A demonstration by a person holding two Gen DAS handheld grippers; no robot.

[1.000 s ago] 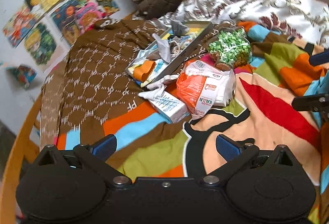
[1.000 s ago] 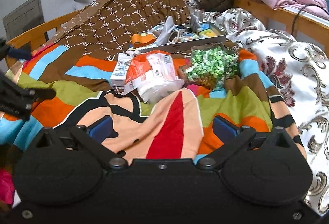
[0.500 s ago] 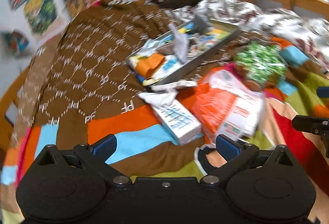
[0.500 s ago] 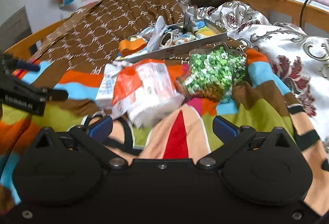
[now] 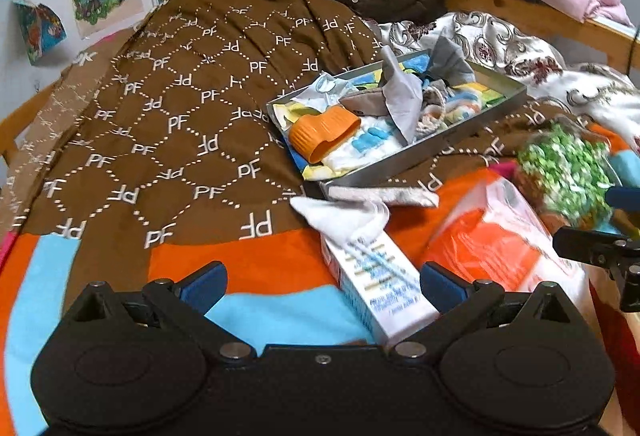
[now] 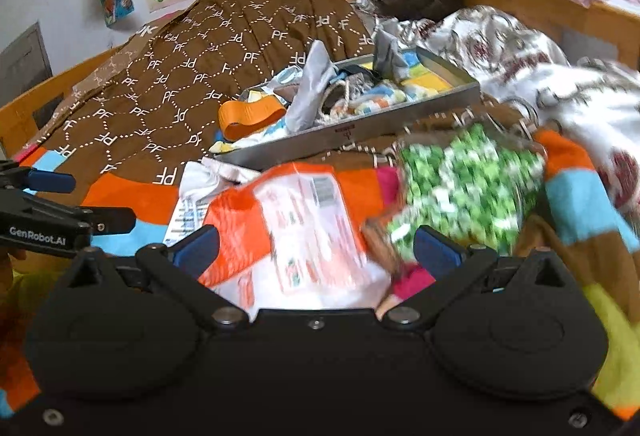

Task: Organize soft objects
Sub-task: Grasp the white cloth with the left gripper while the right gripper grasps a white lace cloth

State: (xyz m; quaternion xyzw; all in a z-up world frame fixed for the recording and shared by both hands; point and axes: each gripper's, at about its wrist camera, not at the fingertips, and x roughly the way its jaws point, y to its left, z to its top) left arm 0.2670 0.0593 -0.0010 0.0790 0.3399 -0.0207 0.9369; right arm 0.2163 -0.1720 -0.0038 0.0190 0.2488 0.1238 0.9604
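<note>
Bed: striped blanket (image 5: 256,272), wooden rail (image 6: 48,92) at its edge
Free room: we see bare brown throw (image 5: 168,124) left of one tray (image 5: 404,156)
Soft things: two packs below the tray, orange pack (image 6: 296,220) and green pack (image 6: 468,184), one white box (image 5: 384,276)
Left gripper (image 5: 320,280): we hold it wide, empty
Right gripper (image 6: 316,248): wide, straddling orange pack

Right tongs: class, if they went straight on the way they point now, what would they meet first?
Most likely the orange-and-white pack, lying between the open right tongs. The green-patterned bag sits just right of that line; depth is unclear.
</note>
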